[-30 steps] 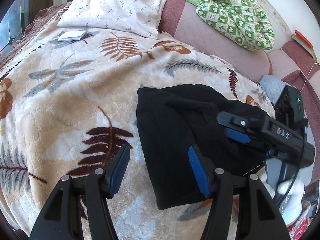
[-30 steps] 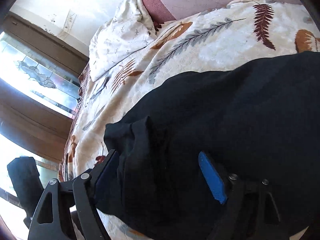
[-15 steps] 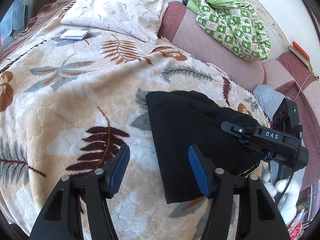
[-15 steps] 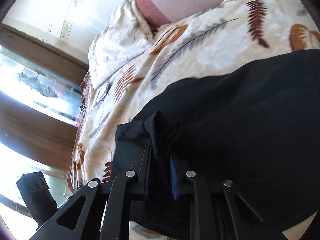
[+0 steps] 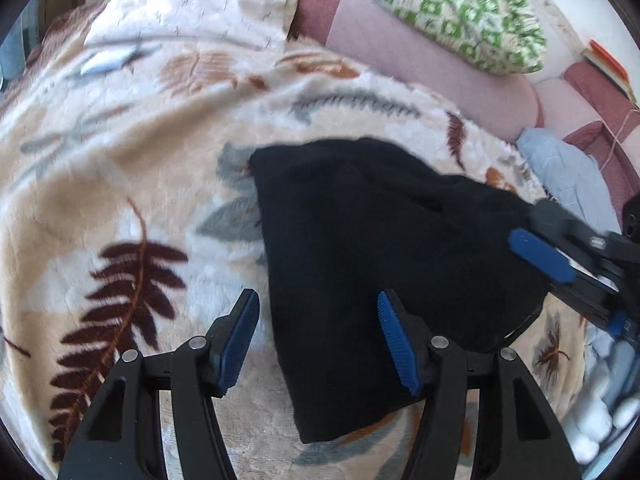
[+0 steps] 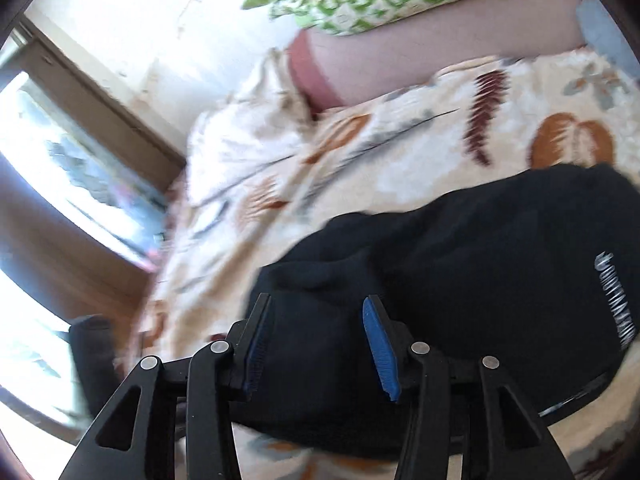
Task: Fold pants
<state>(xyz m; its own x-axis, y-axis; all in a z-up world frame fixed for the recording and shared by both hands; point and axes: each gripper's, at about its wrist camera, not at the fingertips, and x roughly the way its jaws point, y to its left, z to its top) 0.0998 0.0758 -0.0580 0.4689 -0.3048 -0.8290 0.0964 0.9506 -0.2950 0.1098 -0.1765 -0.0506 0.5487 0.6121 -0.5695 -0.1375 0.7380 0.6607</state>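
Both grippers gape empty: left gripper (image 5: 318, 338) straddles the folded black fabric pants' (image 5: 372, 264) near-left edge; right gripper (image 6: 316, 346) hovers at three o'clock. Bundle runs twelve-to-six on the fern-print fleece blanket (image 5: 120, 184).

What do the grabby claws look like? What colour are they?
Both are black. The left gripper and right gripper each have two angular arms with triangle cut-outs and round silver rivets. The fingers wear ridged blue pads. A white-gloved hand, blurry, shows at the edge of the left view.
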